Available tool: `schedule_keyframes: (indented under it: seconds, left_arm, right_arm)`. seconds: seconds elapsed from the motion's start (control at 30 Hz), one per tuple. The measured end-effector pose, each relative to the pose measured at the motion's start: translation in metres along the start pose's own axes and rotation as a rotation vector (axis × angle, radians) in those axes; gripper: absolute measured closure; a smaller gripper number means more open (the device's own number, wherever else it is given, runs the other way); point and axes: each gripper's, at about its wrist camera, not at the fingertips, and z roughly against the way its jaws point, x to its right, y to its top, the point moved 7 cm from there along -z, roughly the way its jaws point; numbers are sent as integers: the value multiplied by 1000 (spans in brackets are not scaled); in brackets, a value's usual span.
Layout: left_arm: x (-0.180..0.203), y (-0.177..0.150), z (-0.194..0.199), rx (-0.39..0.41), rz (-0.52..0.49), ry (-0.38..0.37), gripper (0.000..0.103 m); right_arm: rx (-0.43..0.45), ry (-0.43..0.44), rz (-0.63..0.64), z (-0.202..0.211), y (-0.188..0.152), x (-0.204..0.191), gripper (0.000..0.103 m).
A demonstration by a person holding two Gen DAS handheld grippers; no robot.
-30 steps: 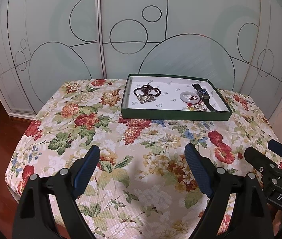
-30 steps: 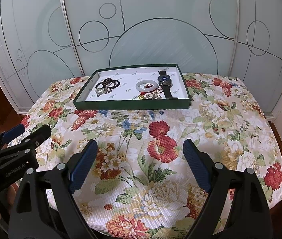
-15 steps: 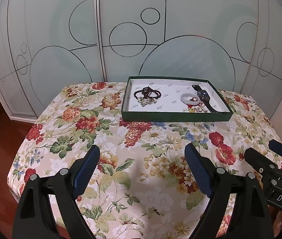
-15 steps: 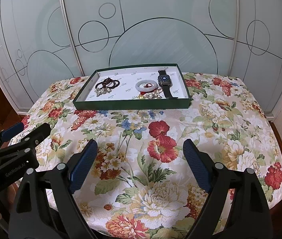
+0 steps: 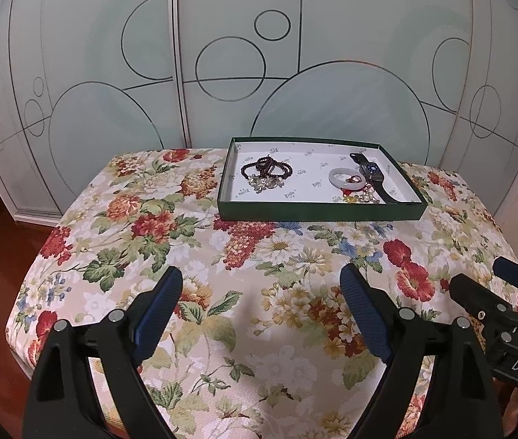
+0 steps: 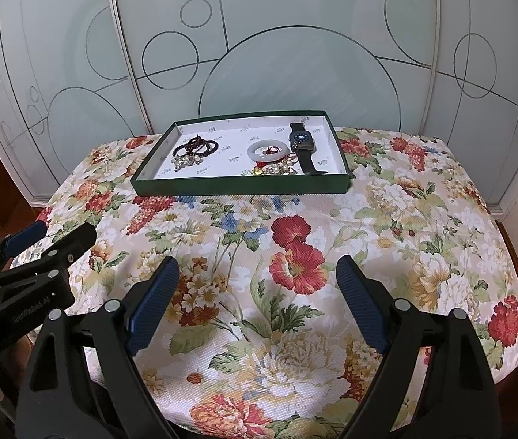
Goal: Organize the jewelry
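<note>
Left gripper (image 5: 260,280), right gripper (image 6: 257,270): both agape.

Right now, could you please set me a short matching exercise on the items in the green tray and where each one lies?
Things:
1. dark bead bracelets
2. white bangle
3. smartwatch
4. green tray

Places, seen from the right wrist view:
A. right end of the tray
B. on the floral cloth, before the frosted doors
C. left end of the tray
D. middle of the tray, just left of the watch

Pairs: 1-C, 2-D, 3-A, 4-B
</note>
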Motion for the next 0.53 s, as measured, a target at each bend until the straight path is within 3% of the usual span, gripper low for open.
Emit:
schedule_keyframes:
  seconds: [0.3, 0.47, 0.53]
  left_arm:
    - [2, 4, -11, 13, -22, -19, 14]
    - [-13, 1, -38, -48, 4, 8, 14]
    - [-27, 0, -55, -68, -2, 51, 14]
  right_arm:
    - [-22, -13, -11, -9, -3, 8, 15]
    - [-19, -62, -24, -19, 0, 28, 8]
    - [-17, -99, -40, -28, 1, 47, 8]
